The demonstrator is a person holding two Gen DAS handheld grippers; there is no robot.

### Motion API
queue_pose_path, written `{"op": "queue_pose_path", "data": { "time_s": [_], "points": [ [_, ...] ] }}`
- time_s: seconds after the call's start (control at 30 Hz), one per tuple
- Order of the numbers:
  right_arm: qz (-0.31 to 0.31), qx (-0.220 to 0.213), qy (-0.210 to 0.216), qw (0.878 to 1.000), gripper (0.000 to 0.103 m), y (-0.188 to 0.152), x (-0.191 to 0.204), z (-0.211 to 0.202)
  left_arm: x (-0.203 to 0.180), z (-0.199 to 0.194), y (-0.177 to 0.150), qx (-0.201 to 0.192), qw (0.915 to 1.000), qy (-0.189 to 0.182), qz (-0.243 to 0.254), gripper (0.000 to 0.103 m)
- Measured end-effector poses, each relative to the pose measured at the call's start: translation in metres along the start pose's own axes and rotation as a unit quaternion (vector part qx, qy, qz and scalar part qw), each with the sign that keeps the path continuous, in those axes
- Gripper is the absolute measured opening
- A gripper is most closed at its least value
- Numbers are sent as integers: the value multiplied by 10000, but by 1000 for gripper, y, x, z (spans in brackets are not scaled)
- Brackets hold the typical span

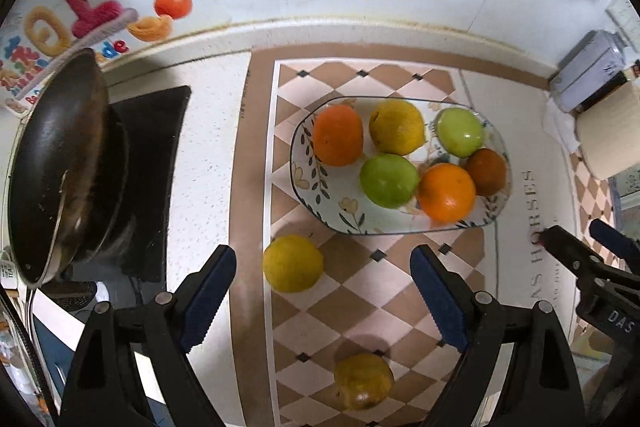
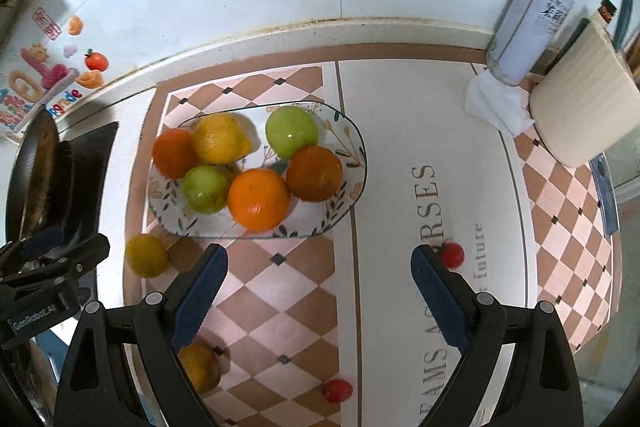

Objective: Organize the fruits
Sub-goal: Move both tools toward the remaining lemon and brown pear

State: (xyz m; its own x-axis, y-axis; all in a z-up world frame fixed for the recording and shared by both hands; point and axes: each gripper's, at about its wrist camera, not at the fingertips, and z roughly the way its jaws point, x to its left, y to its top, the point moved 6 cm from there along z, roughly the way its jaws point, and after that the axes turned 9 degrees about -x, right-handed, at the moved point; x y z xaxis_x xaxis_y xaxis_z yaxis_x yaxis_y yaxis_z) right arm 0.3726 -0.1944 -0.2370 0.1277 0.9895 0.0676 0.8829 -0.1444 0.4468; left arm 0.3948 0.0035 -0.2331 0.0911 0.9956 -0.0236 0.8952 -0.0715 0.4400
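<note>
A flowered oval plate lies on the checkered mat and holds several fruits: oranges, green apples and a lemon. Off the plate, one lemon lies just in front of its near-left rim and another lies nearer still. Two small red tomatoes rest on the mat to the right. My left gripper hangs open above the mat with nothing between its fingers. My right gripper is also open and empty.
A dark frying pan sits on a black stove at the left. A grey can, a paper towel and a cream-coloured roll stand at the back right. The tiled wall with fruit stickers closes the back.
</note>
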Motion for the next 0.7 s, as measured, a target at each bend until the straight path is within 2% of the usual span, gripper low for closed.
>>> {"op": "queue_pose_path", "data": {
  "time_s": [0.27,0.7],
  "points": [
    [-84,-388,24,9992,95,-18,3,-57,1,-64,-15,-842,9964,88,-74,89],
    [-218,-1026,149,9944,95,-37,12,-148,-6,-137,-37,-1403,9901,-36,-36,89]
  ]
}}
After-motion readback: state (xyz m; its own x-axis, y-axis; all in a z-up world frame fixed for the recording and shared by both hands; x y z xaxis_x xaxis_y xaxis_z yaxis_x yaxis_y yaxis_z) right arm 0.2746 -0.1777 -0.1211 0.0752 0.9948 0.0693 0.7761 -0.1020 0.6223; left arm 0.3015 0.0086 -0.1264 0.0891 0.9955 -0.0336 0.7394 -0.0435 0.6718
